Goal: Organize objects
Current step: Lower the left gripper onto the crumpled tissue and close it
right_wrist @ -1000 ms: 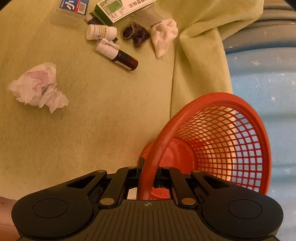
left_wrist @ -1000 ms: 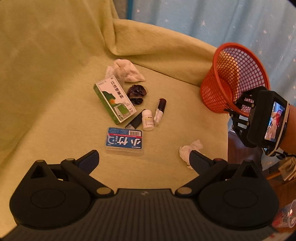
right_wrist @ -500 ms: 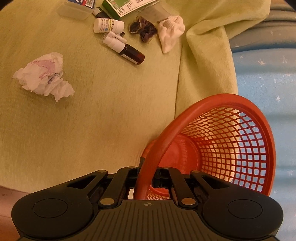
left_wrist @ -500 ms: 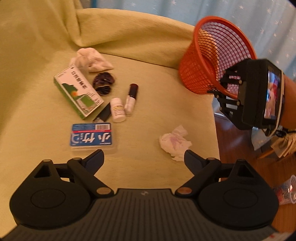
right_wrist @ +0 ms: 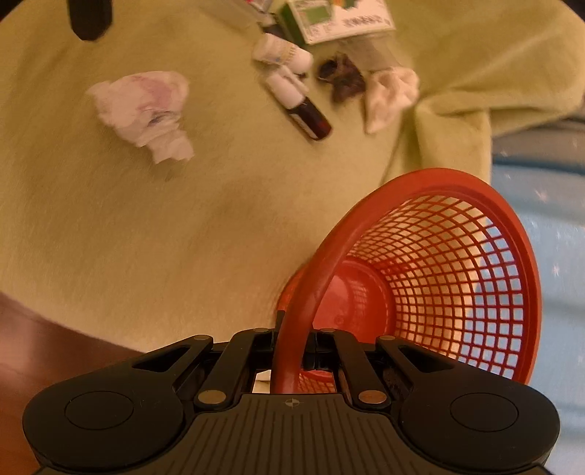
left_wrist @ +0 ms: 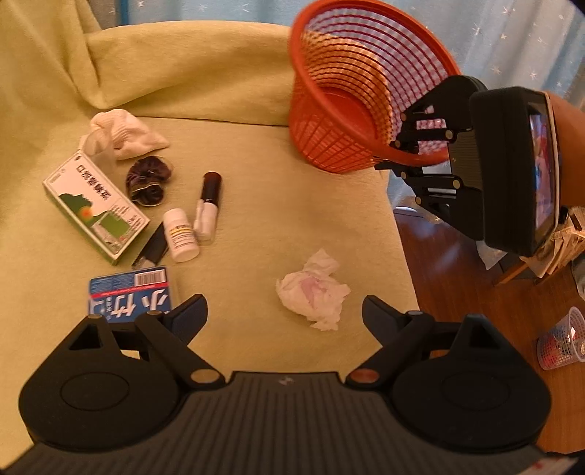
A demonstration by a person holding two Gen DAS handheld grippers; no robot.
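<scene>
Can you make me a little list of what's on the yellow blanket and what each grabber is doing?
surface: yellow blanket
left gripper: open, jaws just been closing a little, crumpled tissue between them, untouched
right gripper: shut on the rim of the red basket, basket tilted
clutter: green box, white bottle, dark bottle, scrunchie, white sock, blue case

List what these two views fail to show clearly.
- Blue card box: left wrist view, near end hidden behind the left gripper, whose jaws have just been closing with nothing between them.
- Green box: right wrist view, cut off by the top edge.
- Print on the white bottle: too small to read in either view.
- Basket rim: right wrist view, the pinched part is hidden inside the right gripper.
- Dark scrunchie: right wrist view, blurred.
</scene>
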